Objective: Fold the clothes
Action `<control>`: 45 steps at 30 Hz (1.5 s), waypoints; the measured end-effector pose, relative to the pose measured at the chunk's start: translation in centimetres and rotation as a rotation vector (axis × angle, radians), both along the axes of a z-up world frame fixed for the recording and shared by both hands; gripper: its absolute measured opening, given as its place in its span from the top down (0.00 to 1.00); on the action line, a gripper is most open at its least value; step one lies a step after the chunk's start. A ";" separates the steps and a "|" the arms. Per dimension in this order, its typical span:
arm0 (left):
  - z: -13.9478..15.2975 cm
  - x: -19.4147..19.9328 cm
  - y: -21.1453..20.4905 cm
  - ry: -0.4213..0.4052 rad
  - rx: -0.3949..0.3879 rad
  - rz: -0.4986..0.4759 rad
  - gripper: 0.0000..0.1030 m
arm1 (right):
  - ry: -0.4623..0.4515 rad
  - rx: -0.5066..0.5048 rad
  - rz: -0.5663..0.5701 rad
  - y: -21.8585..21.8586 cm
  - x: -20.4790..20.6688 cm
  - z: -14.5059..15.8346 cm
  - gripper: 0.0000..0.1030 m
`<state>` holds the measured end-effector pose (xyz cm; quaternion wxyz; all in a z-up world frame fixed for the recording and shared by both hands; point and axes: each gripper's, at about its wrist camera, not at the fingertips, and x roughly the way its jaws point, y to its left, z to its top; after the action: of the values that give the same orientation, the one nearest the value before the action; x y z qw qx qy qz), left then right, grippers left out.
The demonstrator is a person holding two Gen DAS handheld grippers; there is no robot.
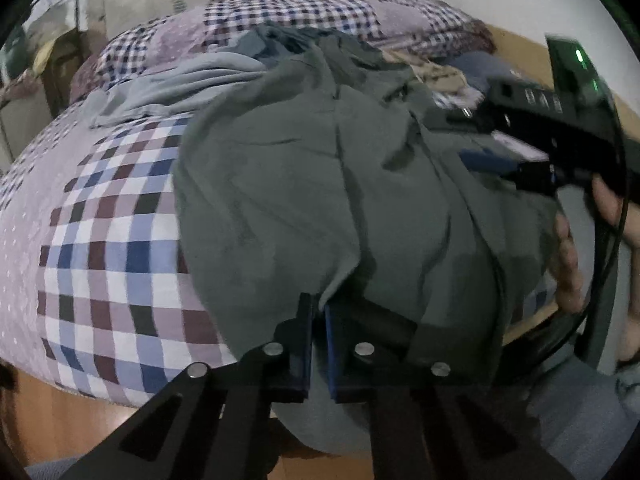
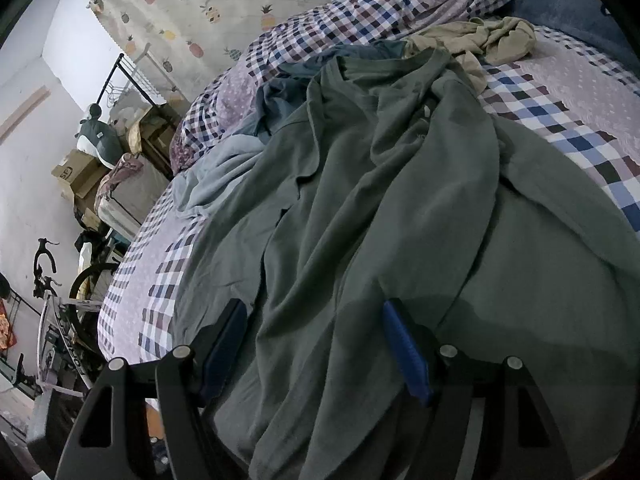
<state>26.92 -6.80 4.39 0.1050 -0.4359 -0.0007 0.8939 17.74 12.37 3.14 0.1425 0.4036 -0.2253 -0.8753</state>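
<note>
A large grey-green garment [image 1: 304, 168] lies crumpled across the checked bedcover [image 1: 112, 248]. At the near bed edge, my left gripper [image 1: 318, 304] is shut on the garment's hem, with cloth pinched between the blue pads. In the right wrist view the same grey-green garment [image 2: 380, 208] spreads out ahead. My right gripper [image 2: 316, 308] hovers open over the garment's near part, its fingers [image 2: 404, 352] wide apart with cloth below them. The left wrist view also shows the right gripper [image 1: 464, 138] at the right, held by a hand [image 1: 568, 264] above the garment.
A light blue garment [image 2: 216, 176] lies left of the green one, a dark blue one [image 2: 288, 92] behind it and a beige one [image 2: 480, 40] at the far right. A blue pillow [image 2: 572, 12] sits at the head. A bicycle [image 2: 60, 300] and boxes [image 2: 76, 176] stand beside the bed.
</note>
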 end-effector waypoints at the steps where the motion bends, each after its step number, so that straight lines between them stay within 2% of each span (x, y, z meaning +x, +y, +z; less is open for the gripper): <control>1: 0.3 0.0 -0.5 0.004 0.015 0.016 0.96 | 0.001 -0.002 0.000 0.0 0.0 0.0 0.28; 8: 4.1 -0.8 -7.1 0.043 0.178 0.171 0.97 | 0.002 -0.021 -0.009 0.5 0.1 0.1 0.28; 12: 5.9 -2.7 -12.4 0.068 0.233 0.266 0.98 | -0.003 -0.030 -0.011 0.7 -0.1 0.0 0.28; 16: 8.0 -5.3 -17.7 0.117 0.200 0.359 0.99 | 0.001 -0.024 -0.003 0.6 -0.1 0.0 0.28; 18: 8.9 -6.3 -18.9 0.110 0.170 0.366 0.99 | 0.002 -0.026 -0.003 0.7 -0.2 0.0 0.28; 20: 9.2 -6.8 -17.5 0.070 0.146 0.256 0.99 | -0.002 -0.028 -0.005 0.8 -0.4 -0.1 0.28; 22: 8.8 -6.3 -14.3 0.061 0.055 0.145 0.94 | -0.008 -0.030 -0.007 0.8 -0.7 -0.2 0.28; 23: 8.0 -5.7 -12.2 0.050 0.016 0.087 0.84 | -0.009 -0.029 -0.009 0.8 -0.8 -0.3 0.28; 24: 7.0 -5.1 -10.2 0.029 -0.013 0.039 0.68 | -0.011 -0.028 -0.010 0.8 -1.0 -0.3 0.28; 26: 5.2 -4.1 -6.7 -0.015 -0.061 -0.034 0.47 | -0.013 -0.028 -0.014 0.9 -1.1 -0.4 0.28; 27: 4.2 -3.6 -4.9 -0.037 -0.085 -0.070 0.47 | -0.013 -0.030 -0.016 1.0 -1.1 -0.4 0.28; 29: 3.5 -2.3 -1.9 -0.025 -0.147 -0.125 0.46 | -0.013 -0.029 -0.017 1.0 -0.9 -0.4 0.28; 32: 2.3 -0.4 1.3 -0.038 -0.144 -0.165 0.33 | -0.012 -0.026 -0.015 1.0 -0.8 -0.3 0.28; 33: 1.8 0.0 2.0 -0.052 -0.137 -0.168 0.32 | -0.012 -0.029 -0.017 1.2 -0.8 -0.3 0.28; 37: -0.7 0.7 3.9 -0.086 -0.192 -0.138 0.31 | -0.015 -0.044 -0.026 1.5 -0.7 -0.3 0.28; 41: -1.8 0.3 4.1 -0.088 -0.191 -0.091 0.32 | -0.014 -0.052 -0.025 1.6 -0.6 -0.2 0.28; 43: -2.1 -0.1 4.0 -0.085 -0.186 -0.071 0.36 | -0.013 -0.053 -0.021 1.6 -0.6 -0.2 0.28; 45: -2.2 -0.3 3.6 -0.084 -0.166 -0.050 0.71 | -0.014 -0.056 -0.021 1.7 -0.6 -0.2 0.28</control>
<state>26.58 -3.20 2.22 0.0904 -0.4799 0.0800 0.8690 17.14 14.05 2.93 0.1429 0.4033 -0.2548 -0.8672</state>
